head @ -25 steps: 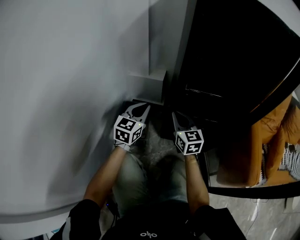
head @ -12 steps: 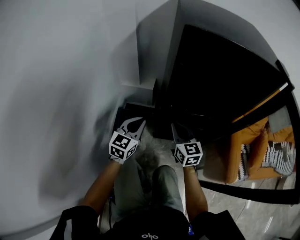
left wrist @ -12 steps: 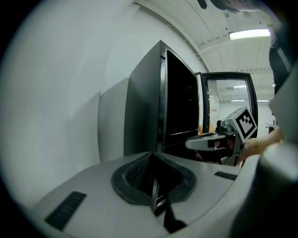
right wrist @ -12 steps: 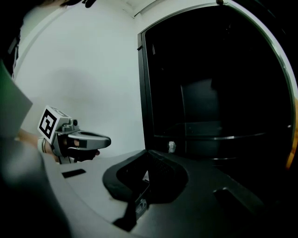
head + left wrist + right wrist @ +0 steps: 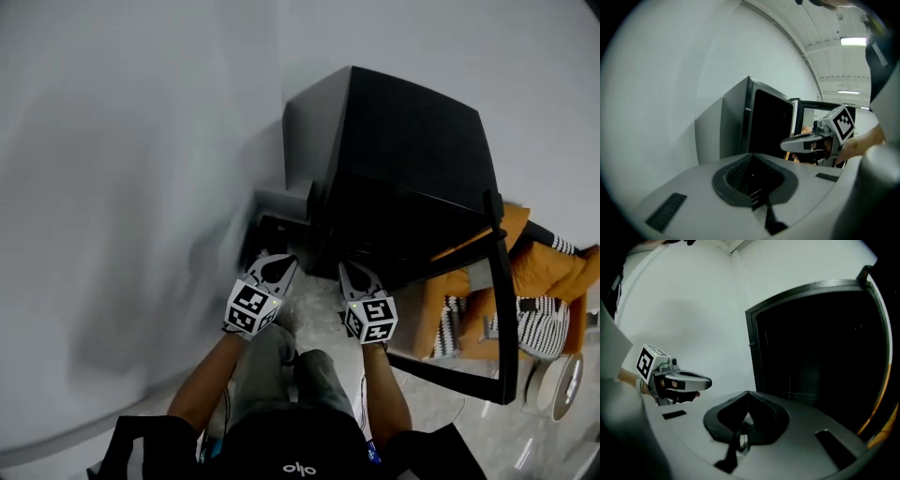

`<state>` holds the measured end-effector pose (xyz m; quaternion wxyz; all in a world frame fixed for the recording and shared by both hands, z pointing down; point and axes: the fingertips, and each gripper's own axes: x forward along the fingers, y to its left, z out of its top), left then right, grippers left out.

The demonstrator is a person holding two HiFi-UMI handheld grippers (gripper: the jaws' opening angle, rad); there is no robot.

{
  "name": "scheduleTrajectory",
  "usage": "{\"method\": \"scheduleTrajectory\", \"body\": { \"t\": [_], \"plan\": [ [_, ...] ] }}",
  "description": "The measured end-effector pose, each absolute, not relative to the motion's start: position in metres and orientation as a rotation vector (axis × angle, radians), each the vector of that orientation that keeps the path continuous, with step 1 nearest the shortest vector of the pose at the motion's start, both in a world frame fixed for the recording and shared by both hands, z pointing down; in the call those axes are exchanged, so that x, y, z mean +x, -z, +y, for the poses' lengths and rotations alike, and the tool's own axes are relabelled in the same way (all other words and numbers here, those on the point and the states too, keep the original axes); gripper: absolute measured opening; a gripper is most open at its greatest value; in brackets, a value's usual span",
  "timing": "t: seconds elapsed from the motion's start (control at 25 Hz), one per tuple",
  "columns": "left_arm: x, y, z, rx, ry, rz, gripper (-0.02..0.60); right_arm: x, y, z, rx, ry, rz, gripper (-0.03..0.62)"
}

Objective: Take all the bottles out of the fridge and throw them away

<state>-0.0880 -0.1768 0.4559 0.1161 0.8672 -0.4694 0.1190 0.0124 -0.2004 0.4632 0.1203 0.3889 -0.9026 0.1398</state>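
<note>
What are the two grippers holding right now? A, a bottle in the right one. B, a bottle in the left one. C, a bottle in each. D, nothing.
D: the left gripper and the right gripper both show jaws closed together with nothing between them, in front of the black fridge.

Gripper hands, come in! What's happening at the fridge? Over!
Left gripper shut, empty. Right gripper shut, empty. Fridge door open, inside too dark to spot bottles. Nothing blocking the way in.
</note>
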Motion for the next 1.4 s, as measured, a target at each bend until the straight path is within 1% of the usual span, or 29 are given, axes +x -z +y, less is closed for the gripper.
{"method": "scheduleTrajectory", "body": {
  "t": [0.28, 0.48, 0.96, 1.4],
  "plan": [
    [-0.062, -0.335, -0.150, 2.484, -0.373, -1.333, 0.000, 0.038, -0.344, -0.171, 1.142, -0.480, -2.586, 0.008],
    [-0.041, -0.283, -0.135, 2.489, -0.378, -1.316, 0.000, 0.064, -0.290, -0.156, 1.191, -0.508, -2.578, 0.008],
    [-0.006, -0.245, -0.108, 2.542, -0.333, -1.272, 0.000, 0.106, -0.249, -0.124, 1.318, -0.492, -2.571, 0.008],
    [0.016, -0.236, -0.037, 2.584, -0.315, -1.223, 0.000, 0.135, -0.240, -0.048, 1.415, -0.478, -2.542, 0.008]
  ]
}}
